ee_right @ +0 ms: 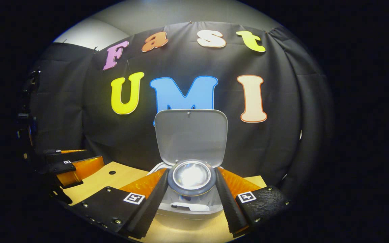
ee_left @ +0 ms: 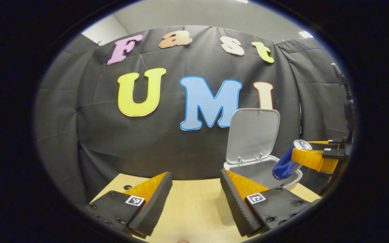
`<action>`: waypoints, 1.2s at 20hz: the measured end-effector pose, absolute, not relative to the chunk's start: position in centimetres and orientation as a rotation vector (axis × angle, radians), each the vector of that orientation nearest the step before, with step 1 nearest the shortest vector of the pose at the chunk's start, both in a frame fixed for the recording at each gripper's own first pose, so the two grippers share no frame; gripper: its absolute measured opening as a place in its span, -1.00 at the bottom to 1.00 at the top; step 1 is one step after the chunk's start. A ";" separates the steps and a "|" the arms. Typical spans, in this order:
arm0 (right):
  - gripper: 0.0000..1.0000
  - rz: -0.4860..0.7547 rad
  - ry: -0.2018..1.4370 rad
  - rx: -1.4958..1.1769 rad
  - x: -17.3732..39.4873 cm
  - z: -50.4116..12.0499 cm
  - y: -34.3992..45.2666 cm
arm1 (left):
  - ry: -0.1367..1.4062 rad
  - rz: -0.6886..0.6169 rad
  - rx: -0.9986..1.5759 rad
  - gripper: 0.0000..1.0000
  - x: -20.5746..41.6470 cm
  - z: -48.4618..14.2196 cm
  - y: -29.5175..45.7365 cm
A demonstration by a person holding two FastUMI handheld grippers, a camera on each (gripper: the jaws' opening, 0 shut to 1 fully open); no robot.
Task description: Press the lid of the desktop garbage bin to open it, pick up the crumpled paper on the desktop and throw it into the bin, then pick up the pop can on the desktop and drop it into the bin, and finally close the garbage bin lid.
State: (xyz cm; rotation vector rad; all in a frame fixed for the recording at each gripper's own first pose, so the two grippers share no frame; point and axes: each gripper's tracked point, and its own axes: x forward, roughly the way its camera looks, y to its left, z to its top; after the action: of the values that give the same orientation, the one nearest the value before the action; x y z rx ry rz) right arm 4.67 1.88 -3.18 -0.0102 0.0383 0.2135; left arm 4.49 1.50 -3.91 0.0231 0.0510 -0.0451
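**Right gripper view: can held over the open bin**

Right gripper view looks straight along the right gripper (ee_right: 191, 189), whose two fingers (ee_right: 149, 199) press on either side of a pop can (ee_right: 191, 177). The can's shiny round end faces the camera, with a dark rim around it. Just behind and below the can sits the bin (ee_right: 187, 211), pale grey, at the far edge of the desk (ee_right: 96, 184). Its lid (ee_right: 191, 136) stands upright, hinged at the back, with the inside face turned toward the camera. Something white lies inside the bin under the can; what it is cannot be told. At the left side of this view the other gripper shows above the desk's left part, well apart from the bin.

In the left gripper view, the left gripper (ee_left: 196, 195) hangs above the light wooden desk (ee_left: 194, 202) with its fingers spread wide and nothing between them. To its right stands the bin (ee_left: 265, 168) with the lid (ee_left: 253, 133) raised. The blue can (ee_left: 287, 162) is tilted, top end up and to the right, its lower end inside the bin's mouth by the right rim. The right gripper (ee_left: 311, 158) reaches in from the right and clamps the can near its upper end.
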 end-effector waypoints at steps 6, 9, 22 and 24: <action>0.69 0.213 0.049 0.007 5.3 -3.5 1.7 | 0.058 -0.040 0.019 0.87 4.7 -4.1 1.5; 0.87 0.212 0.048 0.015 5.6 -3.4 1.6 | 0.059 -0.038 0.018 0.87 4.7 -4.2 1.6; 0.92 0.183 -0.100 0.011 8.1 3.9 1.5 | 0.065 -0.026 0.015 0.87 5.0 -4.3 2.1; 0.92 0.182 -0.119 0.020 8.7 4.8 1.7 | 0.066 -0.022 0.017 0.87 5.1 -4.4 2.2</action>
State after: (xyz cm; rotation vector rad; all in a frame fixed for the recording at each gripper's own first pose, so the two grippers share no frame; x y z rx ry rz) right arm 8.72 1.66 4.75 0.0199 -0.1187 0.1822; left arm 5.14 2.22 -4.36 0.0167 0.0662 -0.0222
